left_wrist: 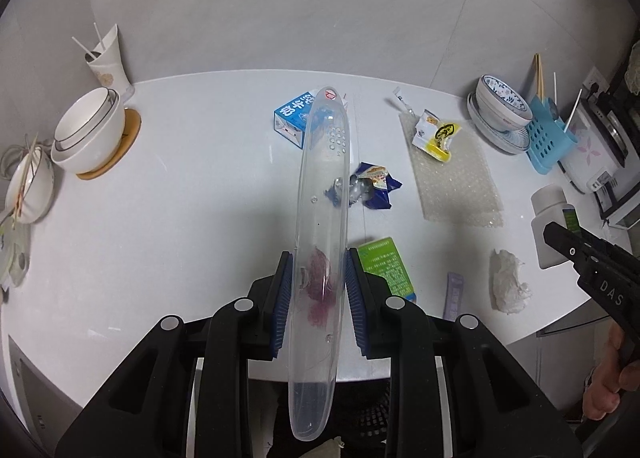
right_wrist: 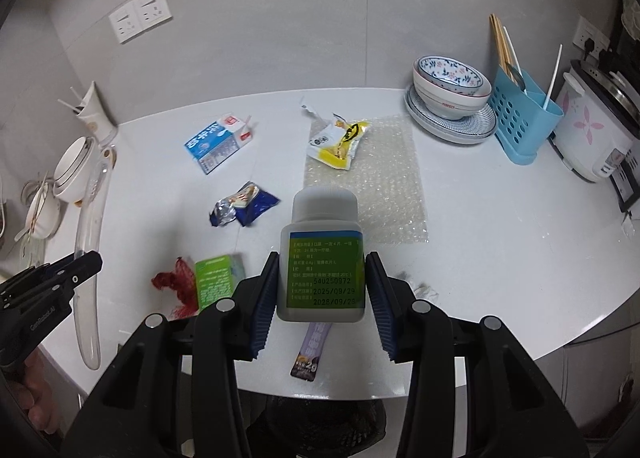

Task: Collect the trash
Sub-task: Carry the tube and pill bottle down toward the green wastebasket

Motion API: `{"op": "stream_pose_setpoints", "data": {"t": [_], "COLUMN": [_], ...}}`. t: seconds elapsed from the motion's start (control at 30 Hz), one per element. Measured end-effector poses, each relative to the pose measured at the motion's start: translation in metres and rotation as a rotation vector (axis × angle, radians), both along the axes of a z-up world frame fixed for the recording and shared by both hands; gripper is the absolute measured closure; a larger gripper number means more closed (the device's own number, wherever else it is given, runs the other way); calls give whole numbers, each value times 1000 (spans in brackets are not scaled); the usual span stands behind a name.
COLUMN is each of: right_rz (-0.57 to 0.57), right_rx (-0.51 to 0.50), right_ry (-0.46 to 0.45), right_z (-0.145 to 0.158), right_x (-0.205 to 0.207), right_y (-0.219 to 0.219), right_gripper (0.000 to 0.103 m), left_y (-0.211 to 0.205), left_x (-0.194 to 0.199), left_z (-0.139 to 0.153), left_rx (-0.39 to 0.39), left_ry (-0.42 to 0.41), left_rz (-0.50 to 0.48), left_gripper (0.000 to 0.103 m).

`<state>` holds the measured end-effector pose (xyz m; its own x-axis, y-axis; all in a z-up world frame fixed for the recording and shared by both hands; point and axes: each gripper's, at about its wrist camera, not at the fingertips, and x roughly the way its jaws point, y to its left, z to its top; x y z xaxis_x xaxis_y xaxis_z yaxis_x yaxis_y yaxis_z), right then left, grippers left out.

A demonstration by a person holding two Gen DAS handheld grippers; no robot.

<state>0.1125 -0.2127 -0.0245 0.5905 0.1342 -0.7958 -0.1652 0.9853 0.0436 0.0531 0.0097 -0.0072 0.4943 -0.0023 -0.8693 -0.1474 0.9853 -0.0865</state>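
- The left gripper (left_wrist: 316, 290) has its blue pads clamped on a long clear plastic tray (left_wrist: 324, 198), seen edge-on; the tray runs far ahead of the jaws and back below them, past the table's edge.
- Through the tray's wall just between the pads a red smear shows. Whether it lies inside the tray or behind it cannot be told from this view.
- The right wrist view shows a red mesh scrap (right_wrist: 178, 290) on the white table (right_wrist: 500, 258), left of the right jaws and touching a green box (right_wrist: 214, 278).
- The right gripper (right_wrist: 322, 290) grips a white pill bottle (right_wrist: 322, 254) at its sides, cap pointing away from the jaws; the bottle's base hides part of a purple sachet (right_wrist: 310, 350) below it.
- Ahead of the right jaws lies a sheet of bubble wrap (right_wrist: 384, 194), with a torn yellow snack packet (right_wrist: 338, 142) on its far edge.
- Ahead and left of the right jaws sit a crumpled blue wrapper (right_wrist: 246, 206) and, further on, a blue milk carton (right_wrist: 218, 144).
- In the left wrist view the tray crosses in front of the carton and the wrapper, blurring parts of both.
- A crumpled white tissue (left_wrist: 508, 278) lies right of the left jaws; the right wrist view shows only a sliver of it behind the right finger.
- Below both pairs of jaws, under the table's edge, a dark meshed container (right_wrist: 320, 430) is mostly hidden by the gripper bodies.
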Motion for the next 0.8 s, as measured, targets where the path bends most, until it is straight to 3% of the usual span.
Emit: {"op": "stream_pose_setpoints", "data": {"t": [0.33, 0.8], "right_rz": [71, 112], "right_rx": [3, 7], "right_ry": [-9, 2], "right_z": [-7, -22], "right_x": [-49, -103], "right_y": [-4, -23], "right_gripper": [62, 62], "left_y": [-19, -53], "left_x": [-43, -104], "left_z": [3, -20], "left_rx": [-11, -16], "left_ry": [-6, 21], "left_rz": [4, -12], "left_gripper": [77, 77]}}
